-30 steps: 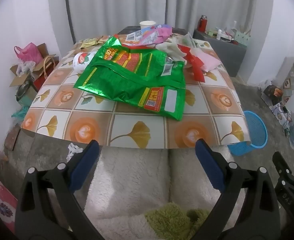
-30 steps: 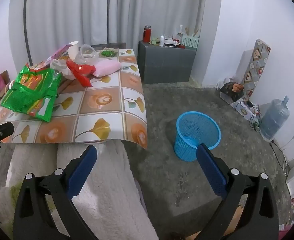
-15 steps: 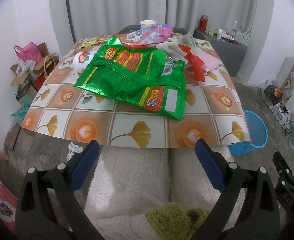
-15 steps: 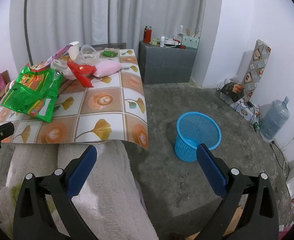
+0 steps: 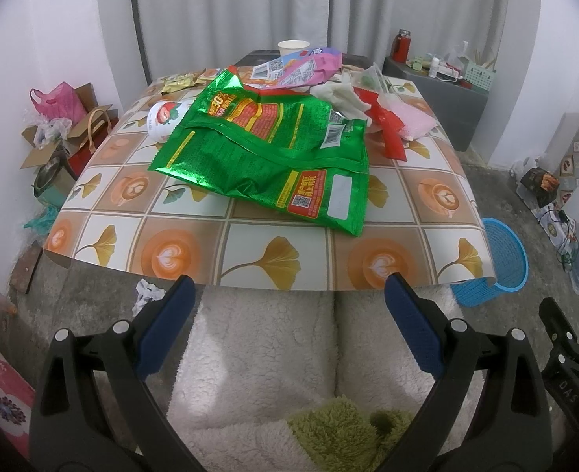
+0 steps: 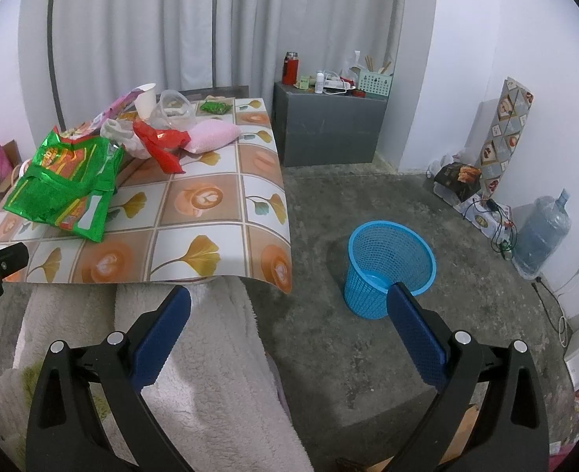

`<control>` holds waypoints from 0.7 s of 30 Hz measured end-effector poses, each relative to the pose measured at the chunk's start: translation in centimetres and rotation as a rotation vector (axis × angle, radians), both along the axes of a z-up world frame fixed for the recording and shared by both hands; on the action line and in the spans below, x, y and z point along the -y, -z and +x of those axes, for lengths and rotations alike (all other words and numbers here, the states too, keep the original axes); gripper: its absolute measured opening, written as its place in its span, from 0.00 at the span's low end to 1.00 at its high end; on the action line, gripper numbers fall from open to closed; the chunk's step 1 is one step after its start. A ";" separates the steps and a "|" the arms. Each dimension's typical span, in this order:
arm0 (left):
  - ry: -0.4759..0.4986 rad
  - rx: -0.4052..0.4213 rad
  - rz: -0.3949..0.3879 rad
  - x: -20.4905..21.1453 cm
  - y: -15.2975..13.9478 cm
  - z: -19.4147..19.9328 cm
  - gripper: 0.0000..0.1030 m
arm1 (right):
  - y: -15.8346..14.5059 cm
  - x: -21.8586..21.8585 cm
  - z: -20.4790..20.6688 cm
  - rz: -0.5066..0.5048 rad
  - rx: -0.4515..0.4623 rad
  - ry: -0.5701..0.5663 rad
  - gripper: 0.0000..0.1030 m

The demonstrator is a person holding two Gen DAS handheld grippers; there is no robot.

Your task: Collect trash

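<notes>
1. Nearest, both tools sit low over the person's fleece-covered lap. The left gripper (image 5: 285,295) has its jaws spread wide and nothing between them; the right gripper (image 6: 289,303) is likewise wide and empty.
2. Over the last second almost nothing has shifted in either view: the table and its litter lie at the same spots. I judge collection has not begun, and the person is lining up a first reach.
3. Just ahead of the left gripper is the near edge of the table (image 5: 250,263), with bare patterned cloth before any trash.
4. Further ahead, centred on the left gripper's line, lies the big green snack bag (image 5: 273,153), flat and crinkled; it looks like the likeliest first pick.
5. Beyond it and slightly right are a red wrapper (image 5: 387,129) and a pink pouch (image 5: 411,120); furthest is a paper cup (image 5: 293,47).
6. Ahead and right of the right gripper, on the floor well apart from the table, stands the blue basket (image 6: 391,263), apparently empty.
</notes>
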State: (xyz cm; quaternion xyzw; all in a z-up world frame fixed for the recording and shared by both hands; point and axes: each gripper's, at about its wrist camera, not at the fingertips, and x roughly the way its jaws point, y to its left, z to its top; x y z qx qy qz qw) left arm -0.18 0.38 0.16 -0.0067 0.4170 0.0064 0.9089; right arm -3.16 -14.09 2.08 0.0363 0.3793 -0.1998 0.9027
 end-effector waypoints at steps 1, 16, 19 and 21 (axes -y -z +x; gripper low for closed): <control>0.000 -0.001 0.000 0.0 0.0 0.0 0.90 | 0.0 0.0 0.0 0.000 0.000 0.000 0.94; -0.001 -0.001 0.001 0.0 0.0 0.0 0.90 | -0.1 -0.3 0.3 -0.001 0.006 -0.002 0.94; -0.001 -0.001 0.001 0.0 0.0 0.0 0.90 | -0.1 -0.2 0.2 -0.001 0.007 -0.003 0.94; -0.001 -0.001 0.002 0.1 0.0 0.0 0.90 | -0.2 -0.3 0.2 0.000 0.008 -0.003 0.94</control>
